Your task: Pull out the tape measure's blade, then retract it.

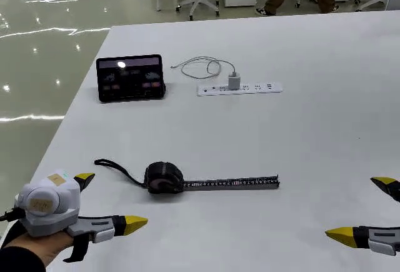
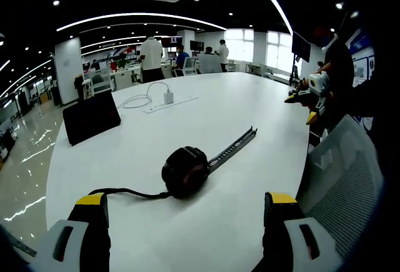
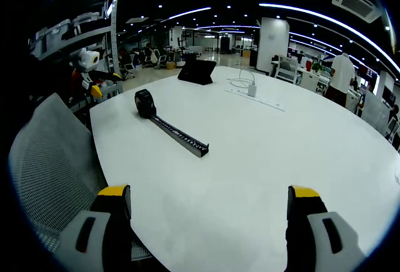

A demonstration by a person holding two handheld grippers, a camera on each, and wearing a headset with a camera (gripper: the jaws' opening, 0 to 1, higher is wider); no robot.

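Note:
A black tape measure (image 1: 164, 177) lies on the white table (image 1: 312, 128), its dark blade (image 1: 232, 184) drawn out to the right and a black wrist strap (image 1: 114, 167) trailing left. My left gripper (image 1: 112, 201) is open at the near left, short of the case, with nothing between its yellow-tipped fingers. In the left gripper view the tape measure (image 2: 185, 171) sits ahead between the jaws. My right gripper (image 1: 365, 209) is open at the near right, apart from the blade's end. In the right gripper view the tape measure (image 3: 144, 102) and blade (image 3: 180, 136) lie ahead to the left.
A black tablet (image 1: 130, 77) stands at the far left of the table. A white power strip (image 1: 240, 88) with a charger and coiled cable (image 1: 203, 67) lies beside it. Office chairs and a person's legs are beyond the far edge. A grey mesh chair (image 3: 50, 172) is near the table's front.

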